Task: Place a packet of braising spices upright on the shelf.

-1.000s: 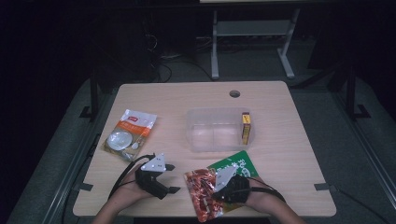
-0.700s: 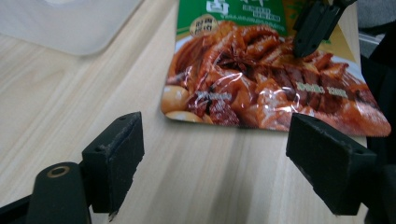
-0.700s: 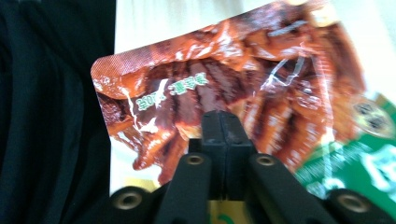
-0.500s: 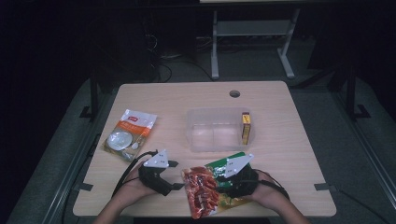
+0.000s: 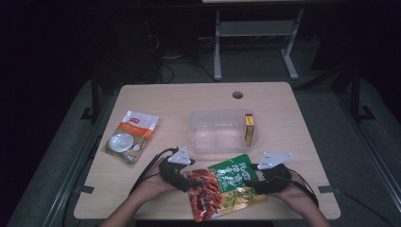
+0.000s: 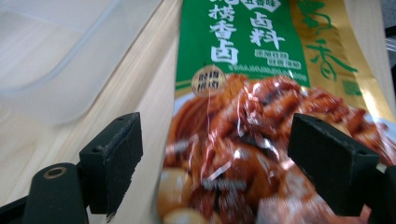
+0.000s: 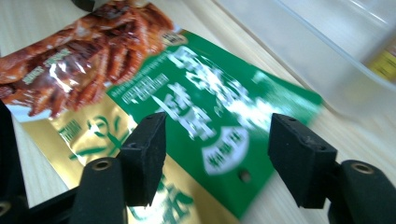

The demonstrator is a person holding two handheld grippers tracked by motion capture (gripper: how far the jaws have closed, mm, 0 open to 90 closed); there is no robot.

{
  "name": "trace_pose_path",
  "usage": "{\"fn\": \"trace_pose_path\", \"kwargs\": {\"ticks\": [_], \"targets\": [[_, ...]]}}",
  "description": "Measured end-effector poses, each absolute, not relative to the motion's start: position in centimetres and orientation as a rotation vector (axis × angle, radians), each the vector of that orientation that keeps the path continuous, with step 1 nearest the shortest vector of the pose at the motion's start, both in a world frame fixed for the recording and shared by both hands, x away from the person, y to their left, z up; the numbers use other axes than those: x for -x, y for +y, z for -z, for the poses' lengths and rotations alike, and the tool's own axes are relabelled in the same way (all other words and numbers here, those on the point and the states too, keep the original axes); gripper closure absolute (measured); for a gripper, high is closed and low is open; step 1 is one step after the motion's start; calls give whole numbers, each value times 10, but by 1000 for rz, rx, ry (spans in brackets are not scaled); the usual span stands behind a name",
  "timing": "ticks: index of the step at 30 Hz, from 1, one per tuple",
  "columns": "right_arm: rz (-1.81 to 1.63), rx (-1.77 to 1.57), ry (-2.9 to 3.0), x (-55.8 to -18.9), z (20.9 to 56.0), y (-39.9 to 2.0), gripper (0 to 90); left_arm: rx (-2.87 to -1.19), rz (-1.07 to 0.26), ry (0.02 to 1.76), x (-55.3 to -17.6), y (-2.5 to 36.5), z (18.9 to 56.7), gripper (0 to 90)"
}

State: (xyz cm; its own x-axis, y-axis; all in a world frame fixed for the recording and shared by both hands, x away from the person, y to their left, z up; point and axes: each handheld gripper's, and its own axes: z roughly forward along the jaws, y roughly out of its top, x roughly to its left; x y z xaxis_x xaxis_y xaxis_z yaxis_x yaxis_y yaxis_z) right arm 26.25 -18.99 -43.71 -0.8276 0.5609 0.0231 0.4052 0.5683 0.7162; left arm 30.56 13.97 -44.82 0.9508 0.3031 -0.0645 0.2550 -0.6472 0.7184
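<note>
Wooden table [image 5: 156, 99]: pale laminate, rounded corners, a cable hole at its 12 o'clock edge. Clear plastic container [image 5: 217, 130]: rectangular, translucent, thin-walled, at the table's centre; a small yellow box [image 5: 248, 129] stands against its 3 o'clock wall. White-and-orange pouch [image 5: 130, 136]: flat, glossy, at 9 o'clock of the container, well apart from the hands.

Green-and-gold seasoning packet [image 5: 234, 182]: a flat, glossy foil sachet lying on the table at 6 o'clock of the container, near the front edge, its printed face up. The red snack bag [image 5: 204, 195], of crinkled clear film over reddish contents, overlaps the packet's 9 o'clock side.

Left gripper [image 5: 185, 179]: jaws spread wide and empty, aimed at the bags from 9 o'clock, pads clear of the film. Right gripper [image 5: 251, 182]: at 3 o'clock of the packet; its jaws have just been opening and stand apart above the green print, nothing pinched between them.

Step in hand, as judged: the packet is released and both tools are free for a new grasp. The next move likely calls for nipping a thin edge of slippery foil and lifting toward the container.
</note>
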Motion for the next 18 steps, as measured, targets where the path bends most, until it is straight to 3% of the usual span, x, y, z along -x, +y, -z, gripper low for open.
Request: {"fn": "trace_pose_path", "kwargs": {"ticks": [9,18], "targets": [[-1100,-889,2527,-267,439,-208,296,-2336,-47,384,-313,114,457,172],[-1109,-908,2523,-272,441,-210,294,-2347,-34,382,-311,109,468,159]]}}
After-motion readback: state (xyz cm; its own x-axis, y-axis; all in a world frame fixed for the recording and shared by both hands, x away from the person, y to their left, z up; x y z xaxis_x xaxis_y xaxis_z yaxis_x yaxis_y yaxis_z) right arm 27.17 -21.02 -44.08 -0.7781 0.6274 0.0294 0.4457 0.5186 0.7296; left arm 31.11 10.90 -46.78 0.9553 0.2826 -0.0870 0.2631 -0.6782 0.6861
